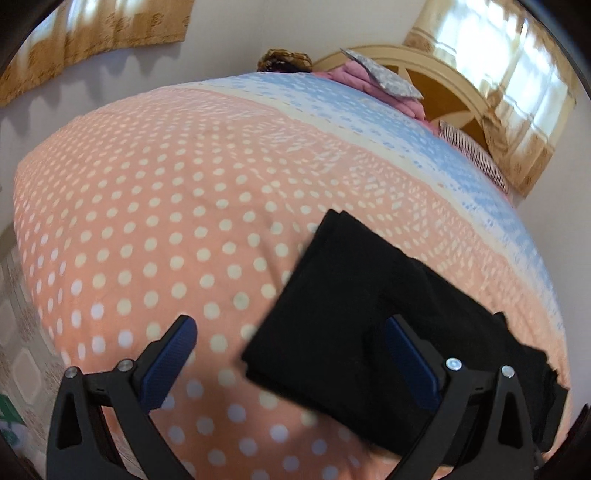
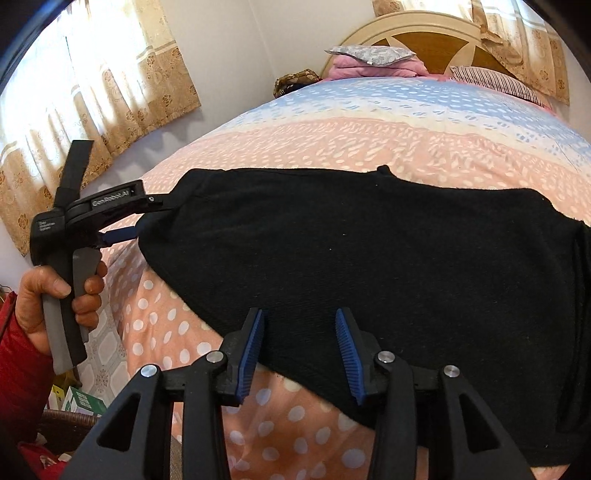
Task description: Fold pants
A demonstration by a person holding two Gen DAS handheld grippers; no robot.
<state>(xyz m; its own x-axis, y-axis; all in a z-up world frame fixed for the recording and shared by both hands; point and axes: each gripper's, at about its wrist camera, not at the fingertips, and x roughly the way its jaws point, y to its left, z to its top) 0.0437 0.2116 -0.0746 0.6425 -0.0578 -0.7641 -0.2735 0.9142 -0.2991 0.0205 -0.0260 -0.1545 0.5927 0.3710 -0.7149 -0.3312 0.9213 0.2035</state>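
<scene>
A bed with a pink polka-dot cotton quilt (image 2: 155, 306) is bearing folded black knit pants (image 2: 369, 258). Left gripper (image 1: 291, 354) is standing wide over their edge; right gripper (image 2: 299, 350) is standing half-open, unpressed. The fold appears laid; next, smoothing or regripping.

- Folded pants (image 2: 369, 258) lie on the bed (image 2: 369, 122), toward its near edge.
- Pillows (image 2: 369, 55) are stacked at the far end, against the headboard (image 2: 406, 26).
- Curtains (image 2: 92, 92) hang left of the bed.
</scene>
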